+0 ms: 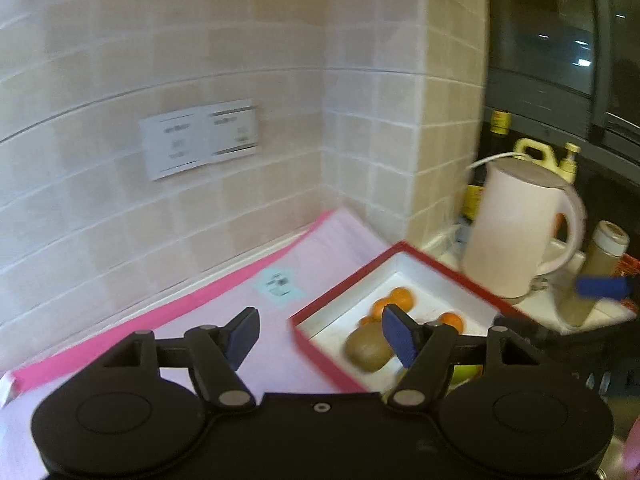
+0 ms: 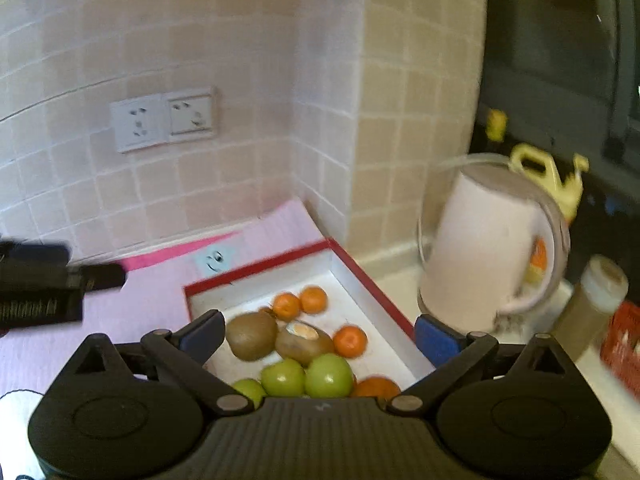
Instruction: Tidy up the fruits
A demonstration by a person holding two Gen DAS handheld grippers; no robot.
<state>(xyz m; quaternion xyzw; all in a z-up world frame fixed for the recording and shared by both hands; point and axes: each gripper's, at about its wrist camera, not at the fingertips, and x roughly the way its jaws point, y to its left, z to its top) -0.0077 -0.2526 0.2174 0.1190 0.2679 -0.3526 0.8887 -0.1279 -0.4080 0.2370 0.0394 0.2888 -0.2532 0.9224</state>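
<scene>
A red-rimmed white box lies on a pink mat and holds mixed fruit: two brown kiwis, several small oranges and green apples. My right gripper is open and empty, hovering over the near end of the box above the fruit. My left gripper is open and empty over the mat at the box's left rim; a kiwi and oranges show past it. The left gripper's body shows at the left of the right wrist view.
A white electric kettle stands right of the box near the tiled corner. A jar, yellow bottles and a red basket stand further right. Wall sockets are on the tiled wall behind the mat.
</scene>
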